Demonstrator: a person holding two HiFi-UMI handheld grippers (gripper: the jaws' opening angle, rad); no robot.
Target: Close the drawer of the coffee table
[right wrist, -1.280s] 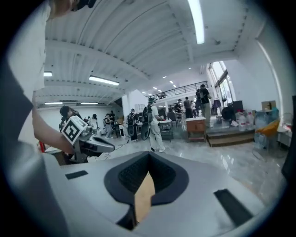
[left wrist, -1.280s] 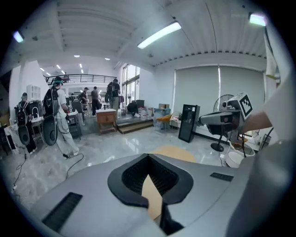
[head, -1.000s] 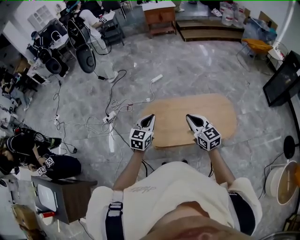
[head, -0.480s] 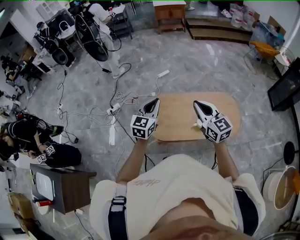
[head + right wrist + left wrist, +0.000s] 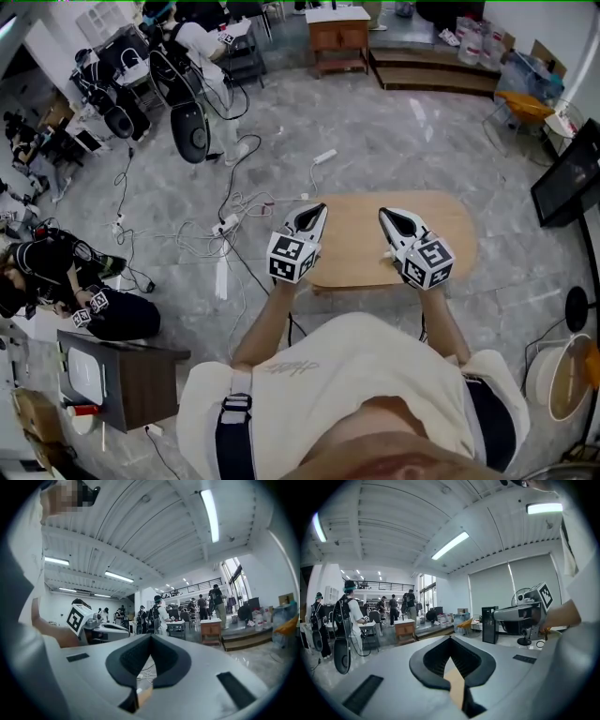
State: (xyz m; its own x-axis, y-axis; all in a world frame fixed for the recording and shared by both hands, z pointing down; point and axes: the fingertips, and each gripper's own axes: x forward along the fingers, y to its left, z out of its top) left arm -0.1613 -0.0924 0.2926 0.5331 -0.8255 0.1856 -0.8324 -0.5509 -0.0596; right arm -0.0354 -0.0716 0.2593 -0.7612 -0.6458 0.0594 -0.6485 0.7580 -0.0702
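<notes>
The coffee table (image 5: 361, 234) is a light wooden oval top on the marble floor, seen from above in the head view; its drawer is hidden from this angle. My left gripper (image 5: 317, 212) hovers over the table's left end, shut with nothing in it. My right gripper (image 5: 385, 216) hangs over the middle of the top, also shut and empty. In the left gripper view the jaws of the left gripper (image 5: 450, 638) meet at their tips, with a strip of tabletop (image 5: 455, 682) showing behind them. The right gripper (image 5: 151, 637) looks the same in its own view.
Cables and power strips (image 5: 225, 225) lie on the floor left of the table. A dark cabinet (image 5: 131, 380) stands at lower left, near a person (image 5: 56, 281) low on the floor. A black screen (image 5: 567, 173) and a white basin (image 5: 558, 366) are on the right.
Both grippers stay shut above the tabletop with almost no shift relative to it. The head view has drifted slightly, and people and chairs at the back left have moved.
</notes>
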